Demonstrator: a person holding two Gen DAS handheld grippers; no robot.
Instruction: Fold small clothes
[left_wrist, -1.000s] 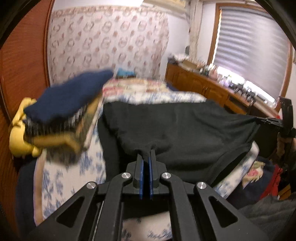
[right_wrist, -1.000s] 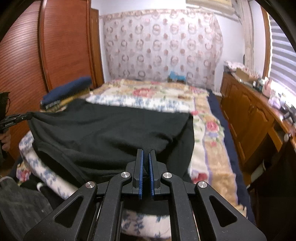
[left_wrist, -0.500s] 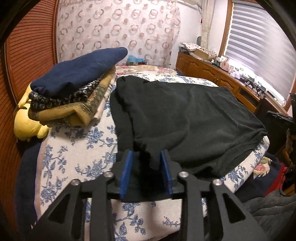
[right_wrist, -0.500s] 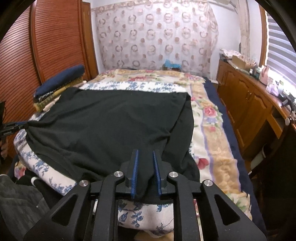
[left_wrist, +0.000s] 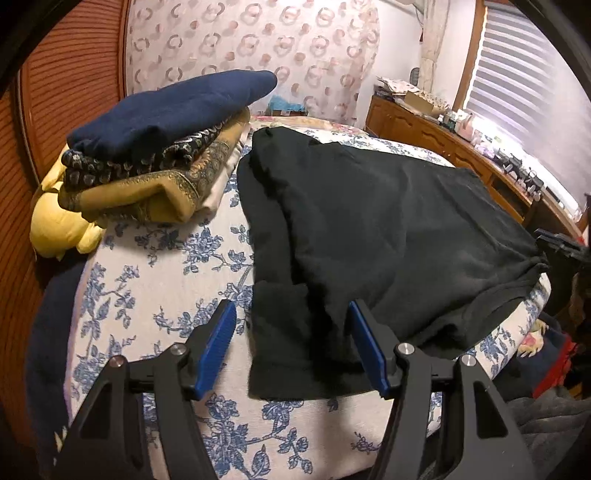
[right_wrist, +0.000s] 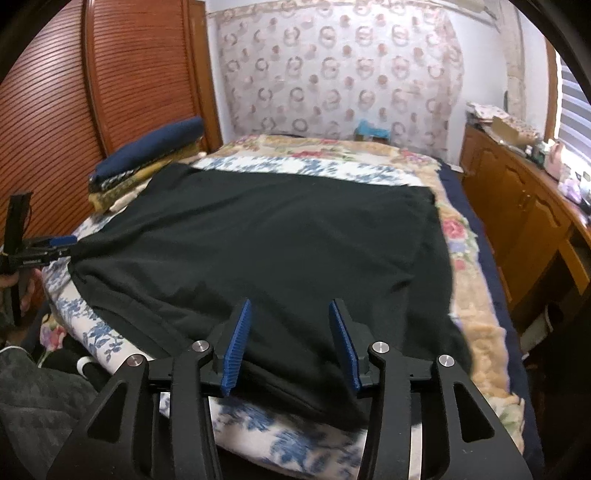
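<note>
Between my left tongs (left_wrist: 291, 343), whose jaws are spreading, lies the near corner of the black garment (left_wrist: 388, 236), its cuff folded over; the blue pads (left_wrist: 218, 347) stand clear of the cloth on both sides. My right tongs (right_wrist: 290, 345) are spreading too, the hem of the same garment lying between the pads without being pressed. Beyond them the garment lies flat across the blue-flowered bedspread (left_wrist: 155, 295), reaching toward the far side of the bed. Left of it sits a stack of folded clothes (left_wrist: 159, 147), navy on top, patterned and mustard beneath. Farther back hangs a ring-patterned curtain (right_wrist: 340, 70), with a wooden dresser (right_wrist: 517, 192) along the right wall.
</note>
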